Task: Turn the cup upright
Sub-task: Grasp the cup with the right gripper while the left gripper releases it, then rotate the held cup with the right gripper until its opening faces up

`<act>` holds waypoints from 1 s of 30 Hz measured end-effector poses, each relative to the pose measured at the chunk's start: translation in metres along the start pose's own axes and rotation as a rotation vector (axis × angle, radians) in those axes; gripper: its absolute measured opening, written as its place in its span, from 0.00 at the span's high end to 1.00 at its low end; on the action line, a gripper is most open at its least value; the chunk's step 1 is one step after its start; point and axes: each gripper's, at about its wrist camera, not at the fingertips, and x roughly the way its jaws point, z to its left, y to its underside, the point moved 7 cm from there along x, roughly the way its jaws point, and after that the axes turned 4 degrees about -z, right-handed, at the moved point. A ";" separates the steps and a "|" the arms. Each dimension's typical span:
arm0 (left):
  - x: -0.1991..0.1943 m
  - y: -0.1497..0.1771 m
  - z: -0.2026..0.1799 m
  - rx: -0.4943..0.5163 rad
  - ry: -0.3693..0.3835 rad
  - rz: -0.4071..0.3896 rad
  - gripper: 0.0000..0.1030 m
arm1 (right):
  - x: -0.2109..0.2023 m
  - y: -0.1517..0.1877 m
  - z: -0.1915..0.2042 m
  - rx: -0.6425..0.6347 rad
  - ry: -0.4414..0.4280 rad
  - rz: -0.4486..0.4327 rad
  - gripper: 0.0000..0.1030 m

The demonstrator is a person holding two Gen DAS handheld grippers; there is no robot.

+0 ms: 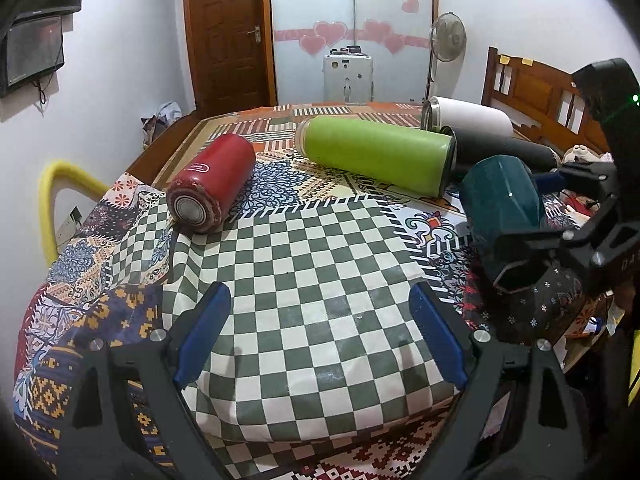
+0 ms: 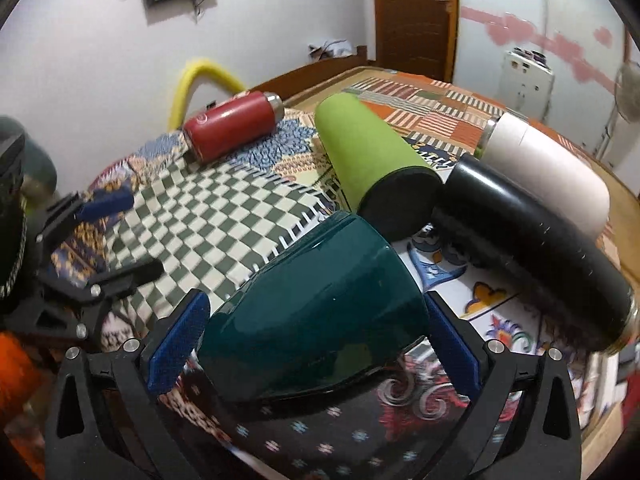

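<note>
A dark teal cup (image 2: 316,312) is tilted on its side, its base pointing away, held between the blue pads of my right gripper (image 2: 316,344), which is shut on it near the rim. In the left wrist view the same cup (image 1: 502,200) shows at the right with the right gripper (image 1: 532,256) around it. My left gripper (image 1: 320,332) is open and empty, low over the checkered cloth (image 1: 312,280); it also shows in the right wrist view (image 2: 120,236).
A red bottle (image 1: 212,184), a green bottle (image 1: 380,152), a black bottle (image 2: 532,248) and a white bottle (image 2: 548,164) lie on their sides on the patterned bedcover. A wooden headboard (image 1: 536,100) stands at the right. A yellow tube (image 1: 52,196) arches at the left edge.
</note>
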 end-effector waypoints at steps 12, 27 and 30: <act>-0.011 0.001 -0.012 0.036 0.016 -0.037 0.11 | -0.028 0.012 -0.014 0.130 0.184 -0.040 0.00; -0.010 0.007 0.007 -0.012 0.000 -0.035 0.11 | 0.018 -0.006 -0.005 0.114 0.130 0.039 0.29; -0.009 0.007 0.007 -0.017 -0.002 -0.034 0.11 | 0.026 -0.004 0.001 0.053 0.125 0.069 0.30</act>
